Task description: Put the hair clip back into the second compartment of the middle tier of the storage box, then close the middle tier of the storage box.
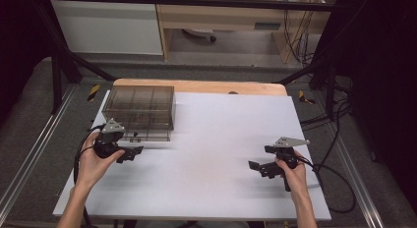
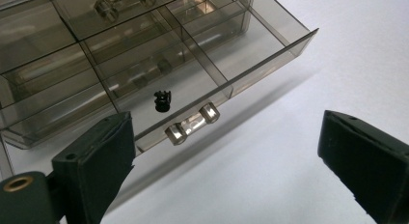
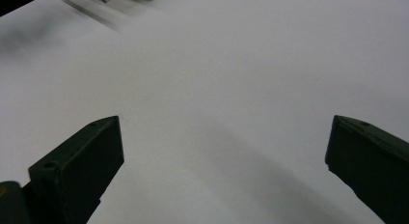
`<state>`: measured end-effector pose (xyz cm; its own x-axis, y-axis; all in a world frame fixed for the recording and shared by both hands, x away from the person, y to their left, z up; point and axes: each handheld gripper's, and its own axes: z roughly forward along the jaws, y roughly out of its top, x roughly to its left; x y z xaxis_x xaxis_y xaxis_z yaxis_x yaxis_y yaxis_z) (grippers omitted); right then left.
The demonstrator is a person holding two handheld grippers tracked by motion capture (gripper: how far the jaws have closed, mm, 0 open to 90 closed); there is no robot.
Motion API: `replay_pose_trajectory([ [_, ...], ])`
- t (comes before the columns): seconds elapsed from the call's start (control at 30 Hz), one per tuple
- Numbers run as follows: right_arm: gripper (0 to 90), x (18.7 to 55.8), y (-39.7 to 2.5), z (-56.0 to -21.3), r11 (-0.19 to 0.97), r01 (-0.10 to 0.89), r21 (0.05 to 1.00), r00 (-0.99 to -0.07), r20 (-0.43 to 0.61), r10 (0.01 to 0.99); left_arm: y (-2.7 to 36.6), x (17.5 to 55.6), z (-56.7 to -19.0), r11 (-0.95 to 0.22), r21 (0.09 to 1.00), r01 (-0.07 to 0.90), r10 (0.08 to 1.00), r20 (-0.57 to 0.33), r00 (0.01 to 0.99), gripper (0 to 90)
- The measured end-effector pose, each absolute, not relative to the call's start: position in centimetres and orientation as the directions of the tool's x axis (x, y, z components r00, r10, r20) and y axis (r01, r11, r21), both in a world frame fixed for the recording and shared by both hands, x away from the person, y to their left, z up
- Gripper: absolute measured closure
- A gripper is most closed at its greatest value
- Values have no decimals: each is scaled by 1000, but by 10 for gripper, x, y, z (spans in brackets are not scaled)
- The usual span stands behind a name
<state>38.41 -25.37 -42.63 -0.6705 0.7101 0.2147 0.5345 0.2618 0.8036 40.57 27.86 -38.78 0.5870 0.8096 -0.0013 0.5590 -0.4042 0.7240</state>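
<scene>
Left gripper [image 2: 226,161]: jaws spread wide, holding nothing, just in front of pulled-out drawer [image 2: 193,84] | drawer: smoky clear, handle [image 2: 192,123] between jaws' line, small black part [image 2: 163,100] inside | cabinet [image 1: 139,107]: far-left table [image 1: 221,179] corner | right gripper [image 1: 258,168]: jaws spread, over bare white surface, well apart.

A lab: black frame bars [image 1: 64,61] around the surface [image 1: 211,154], loose cables [image 1: 339,115], wooden bench [image 1: 221,14] behind.
</scene>
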Motion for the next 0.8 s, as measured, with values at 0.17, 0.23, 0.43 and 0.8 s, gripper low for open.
replay_pose_trajectory([
  [0.17, 5, 384, -253, -427, 262, 535, 803, -671, 215, 709, 282, 402, -389, -395, 728, 560, 811, -10, 586, 55],
  [0.23, 5, 384, -253, -427, 262, 534, 804, -671, 215, 709, 283, 401, -389, -396, 726, 562, 810, -12, 586, 59],
  [0.43, 5, 384, -252, -428, 263, 536, 802, -671, 216, 709, 286, 400, -392, -394, 724, 566, 810, -18, 587, 76],
  [0.8, 5, 385, -252, -428, 264, 536, 802, -672, 216, 709, 287, 400, -398, -400, 713, 575, 806, -24, 591, 126],
])
